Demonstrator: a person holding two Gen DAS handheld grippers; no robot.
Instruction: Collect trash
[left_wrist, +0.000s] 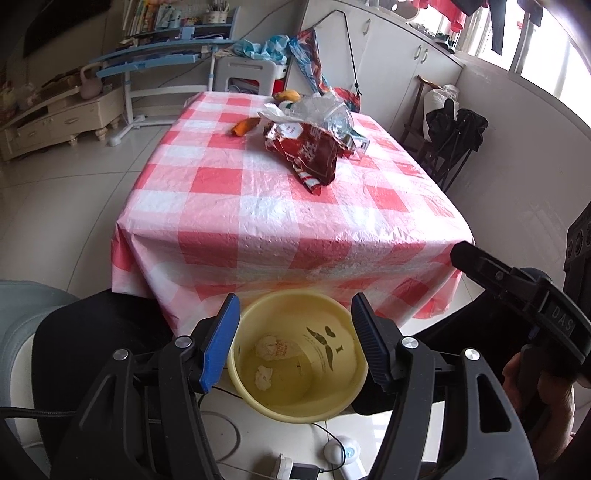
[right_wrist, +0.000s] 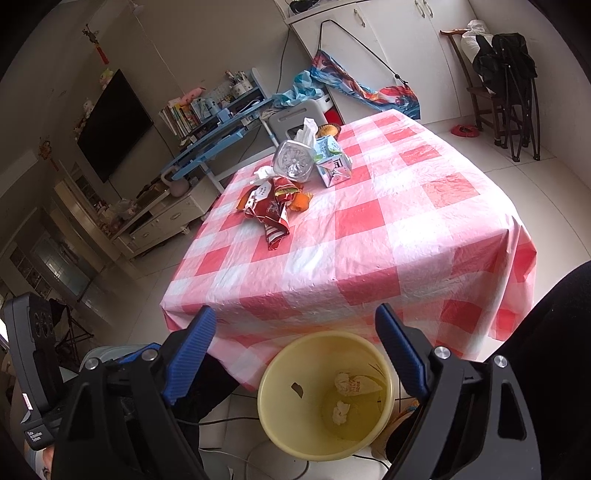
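Note:
A yellow bin (left_wrist: 299, 402) stands on the floor before the table and holds two crumpled bits of trash (left_wrist: 275, 347); it also shows in the right wrist view (right_wrist: 325, 435). My left gripper (left_wrist: 295, 339) is open and empty above the bin. My right gripper (right_wrist: 295, 350) is open and empty, above the bin's near-left rim. On the checked table (left_wrist: 258, 221) lie a red snack wrapper (left_wrist: 314, 155), a crushed clear bottle (left_wrist: 328, 114) and orange peel (left_wrist: 245, 126). The right wrist view shows the wrapper (right_wrist: 271, 218), bottle (right_wrist: 293, 162), peel (right_wrist: 301, 202) and a tissue pack (right_wrist: 332, 162).
A white stool (left_wrist: 247, 75) and blue desk (left_wrist: 162, 59) stand beyond the table. White cabinets (left_wrist: 399, 62) and a chair with a black jacket (left_wrist: 454, 133) are at the right. Cables and a white charger (left_wrist: 340, 452) lie on the floor by the bin.

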